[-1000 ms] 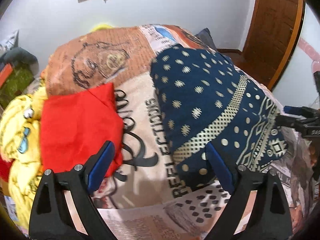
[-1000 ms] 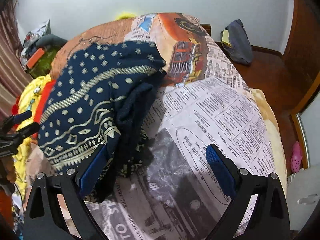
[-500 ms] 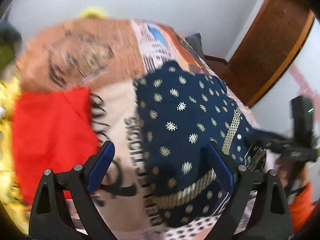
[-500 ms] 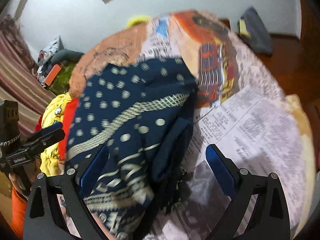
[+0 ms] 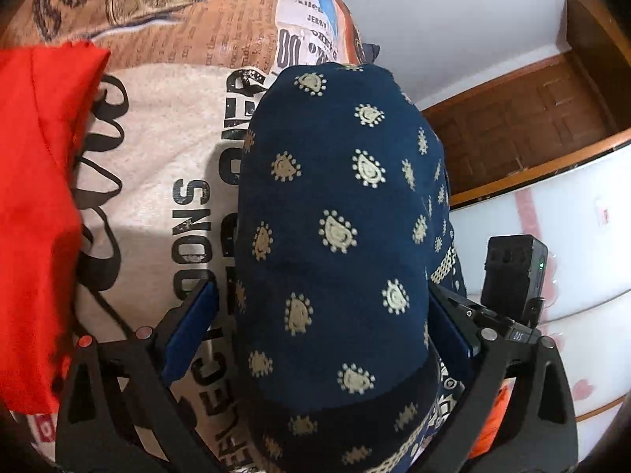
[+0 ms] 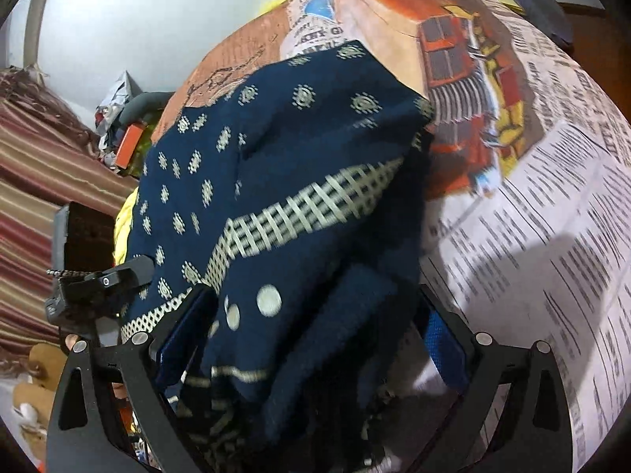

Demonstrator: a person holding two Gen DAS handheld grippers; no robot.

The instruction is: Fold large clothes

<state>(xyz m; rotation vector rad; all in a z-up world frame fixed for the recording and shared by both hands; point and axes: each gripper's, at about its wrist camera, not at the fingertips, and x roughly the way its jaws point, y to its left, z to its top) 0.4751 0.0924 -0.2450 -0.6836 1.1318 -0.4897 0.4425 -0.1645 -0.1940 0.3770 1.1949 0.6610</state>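
Garment: the navy patterned cloth (image 5: 335,236) lies in a partly folded heap on the bed (image 5: 165,149), on its newspaper-print cover; a red cloth (image 5: 35,197) sits at the left.
Change: a second ago both claws stood back with the near edge of the cloth just short of their fingers; now each has closed in low, and the fabric fills the gap.
Left claw (image 5: 323,323): spread wide, the cloth's near left part between its blue pads, not pinched.
Right claw (image 6: 315,335): also spread wide, straddling the bunched near right edge of the navy patterned cloth (image 6: 276,181), not clamped.
Meaning: probably the approach to a two-handed grasp of the near edge, ready for the next fold.
Risk: the right side is thick and layered, so a pinch may catch only some layers.
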